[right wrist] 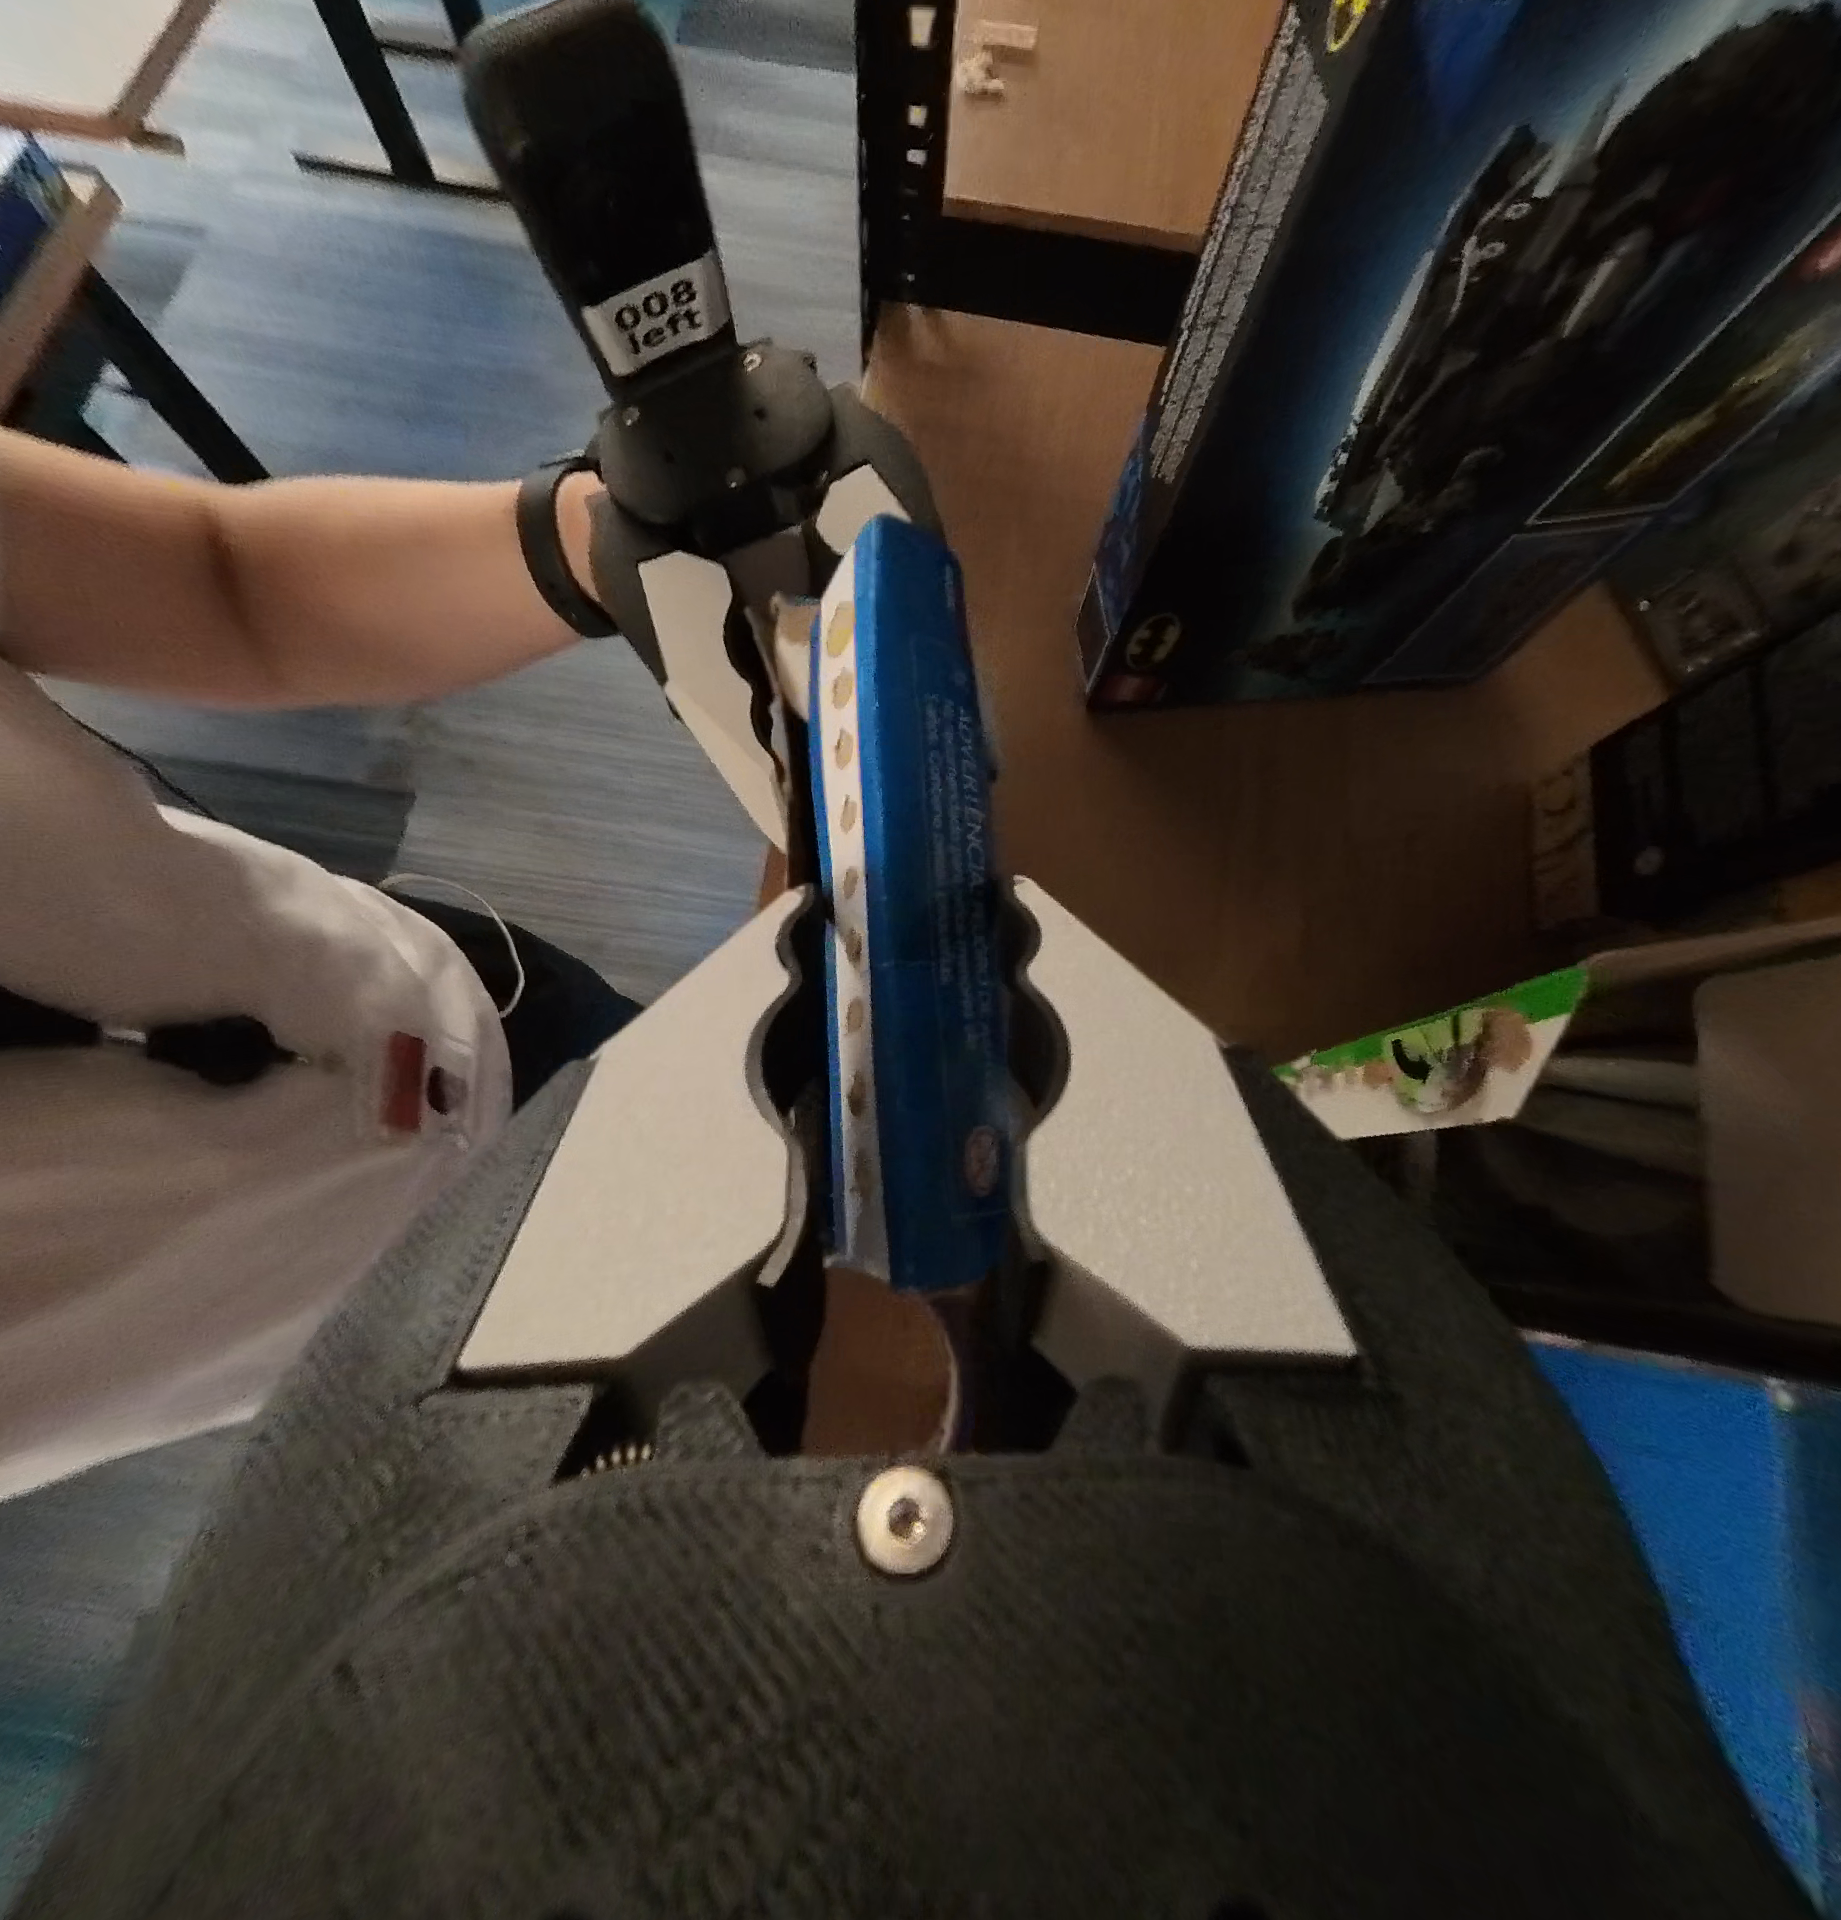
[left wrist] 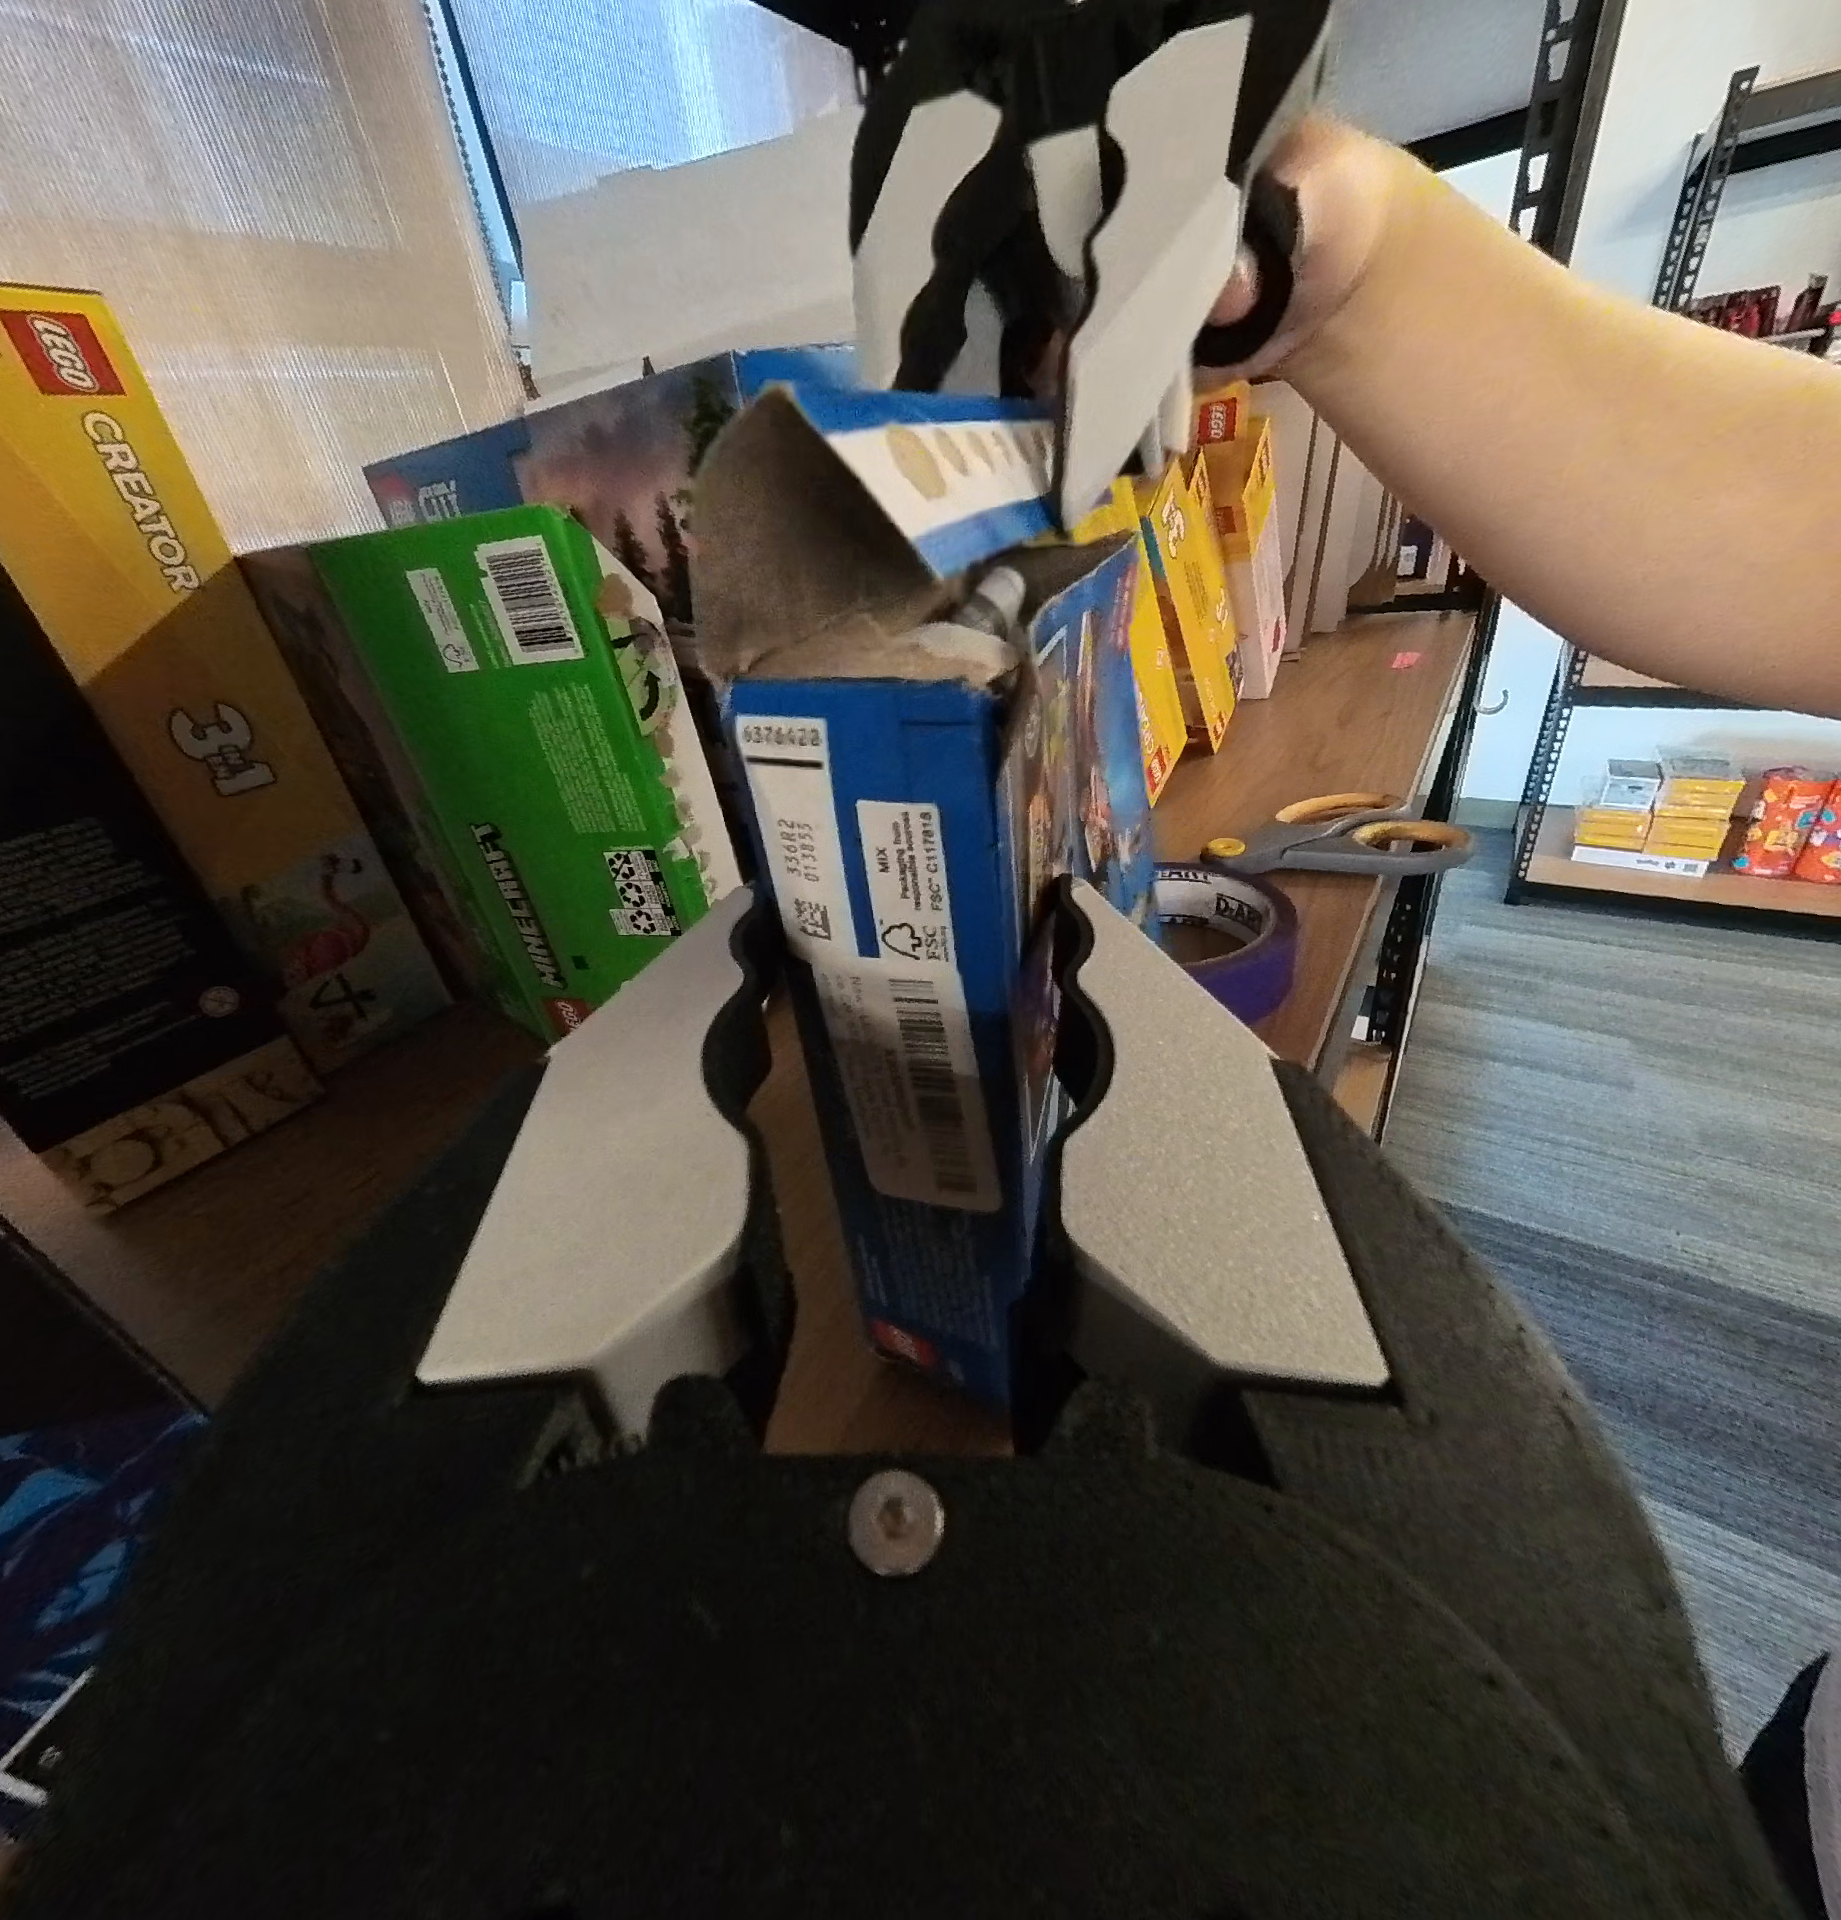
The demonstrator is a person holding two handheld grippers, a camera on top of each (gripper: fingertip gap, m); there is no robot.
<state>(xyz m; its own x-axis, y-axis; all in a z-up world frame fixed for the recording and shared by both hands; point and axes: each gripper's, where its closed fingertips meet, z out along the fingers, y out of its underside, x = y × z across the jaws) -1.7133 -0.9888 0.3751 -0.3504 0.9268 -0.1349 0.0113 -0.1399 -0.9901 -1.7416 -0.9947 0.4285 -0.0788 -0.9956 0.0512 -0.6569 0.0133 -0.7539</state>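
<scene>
A blue toy box [left wrist: 895, 914] stands upright on a wooden shelf [left wrist: 1300, 748], its torn top open. My left gripper [left wrist: 905, 935] is shut on the box's lower body, one finger on each side. My right gripper [left wrist: 1072, 457] comes down from above and is shut on the box's raised top flap [left wrist: 957, 468]. In the right wrist view the flap [right wrist: 905, 935] runs between my right gripper's [right wrist: 916, 904] fingers, and the left gripper [right wrist: 750, 665] shows beyond it, one finger hidden behind the flap. A clear bag [left wrist: 989, 603] peeks from the open top.
A green box [left wrist: 521, 727], a yellow box [left wrist: 95, 468] and a black box [right wrist: 1467, 364] crowd the shelf to the left. Yellow boxes [left wrist: 1196, 582] line the back right. Scissors [left wrist: 1331, 831] and a purple tape roll [left wrist: 1238, 935] lie near the shelf's right edge.
</scene>
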